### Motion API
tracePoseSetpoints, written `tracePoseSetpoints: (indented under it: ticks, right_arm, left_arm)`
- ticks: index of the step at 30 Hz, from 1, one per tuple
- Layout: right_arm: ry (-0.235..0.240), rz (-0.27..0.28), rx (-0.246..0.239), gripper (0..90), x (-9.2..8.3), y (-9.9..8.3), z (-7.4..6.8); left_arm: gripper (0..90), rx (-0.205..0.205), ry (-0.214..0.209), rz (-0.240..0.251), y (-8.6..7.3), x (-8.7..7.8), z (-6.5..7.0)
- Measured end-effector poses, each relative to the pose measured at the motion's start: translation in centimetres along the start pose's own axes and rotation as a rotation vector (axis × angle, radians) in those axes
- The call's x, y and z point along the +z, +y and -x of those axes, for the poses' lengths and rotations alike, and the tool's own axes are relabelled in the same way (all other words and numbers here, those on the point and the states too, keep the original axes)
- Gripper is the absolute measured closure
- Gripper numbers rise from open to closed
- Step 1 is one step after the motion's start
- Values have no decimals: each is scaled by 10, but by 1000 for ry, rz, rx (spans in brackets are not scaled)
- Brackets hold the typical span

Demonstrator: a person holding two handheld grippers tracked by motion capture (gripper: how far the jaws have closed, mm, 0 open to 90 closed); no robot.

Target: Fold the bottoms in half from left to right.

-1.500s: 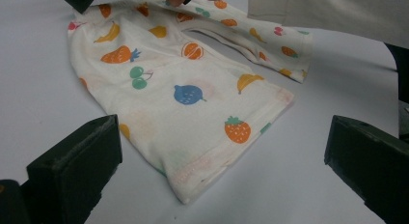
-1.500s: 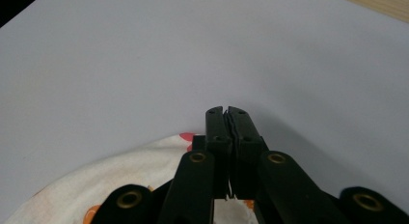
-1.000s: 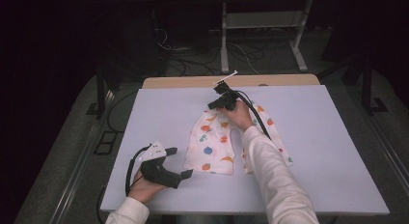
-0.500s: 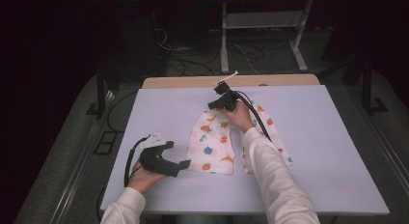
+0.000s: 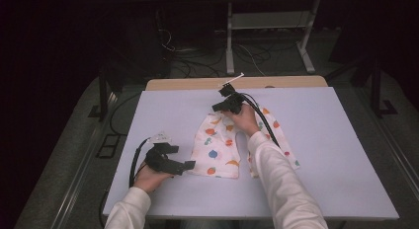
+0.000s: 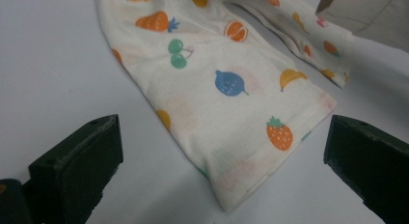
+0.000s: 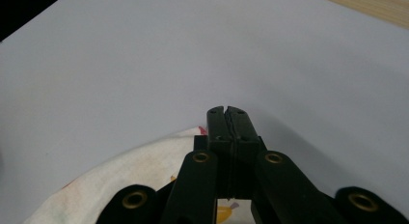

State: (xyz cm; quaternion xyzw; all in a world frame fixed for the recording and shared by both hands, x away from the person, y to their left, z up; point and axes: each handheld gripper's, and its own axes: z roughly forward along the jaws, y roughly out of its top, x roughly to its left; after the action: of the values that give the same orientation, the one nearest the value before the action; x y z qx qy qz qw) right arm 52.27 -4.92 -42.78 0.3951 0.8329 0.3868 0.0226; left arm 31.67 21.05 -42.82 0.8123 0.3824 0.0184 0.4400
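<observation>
Baby pants (image 5: 227, 147), white with a fruit print, are lying flat in the middle of the pale counter (image 5: 336, 155), waist end toward the far edge and the two legs running back toward the person, splayed a bit apart.

So the long axis runs pretty much far-to-near. The left leg's cuff sits just to the right of the left hand-held gripper (image 5: 187, 166) in the high view, super close but not touching as far as I can tell. In the left gripper view that cuff (image 6: 270, 151) lies right ahead between the two black jaws, which stand wide apart with nothing in them, so that one's released and lined up on the hem. The left hand is clearly the nearer one to that cuff. My guess is the next move is sliding forward and pinching that hem, and it only needs a short push along the counter toward the cloth.

The right hand-held gripper (image 5: 226, 104) is up at the waist end. In the right gripper view its jaws are pressed tight together, and the cloth edge (image 7: 144, 171) comes up under them, so it looks clenched on the waistband, pinning that end. The cloth vanishes behind the jaws, so the actual bite is hidden. The right sleeve (image 5: 281, 184) lies over the gap between the legs.
</observation>
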Motion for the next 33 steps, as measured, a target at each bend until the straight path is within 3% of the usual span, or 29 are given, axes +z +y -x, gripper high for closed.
tracePoseSetpoints:
  ticks: [6,11,17,29,33]
  right_arm:
    - [-2,5,2,888,-2,0,0]
    - [4,12,8,888,-2,-1,0]
    - [7,15,14,888,-2,-5,3]
    - [8,16,10,888,-3,-5,3]
    - [8,18,9,888,-4,-5,3]
  left_arm:
    - [40,-32,5,-52,-1,4,-1]
    - [95,-40,-15,-84,-3,6,0]
    - [231,-30,-39,-99,-3,7,1]
    - [433,-52,-36,-142,-5,10,-3]
    - [504,-80,-40,-147,-8,11,-6]
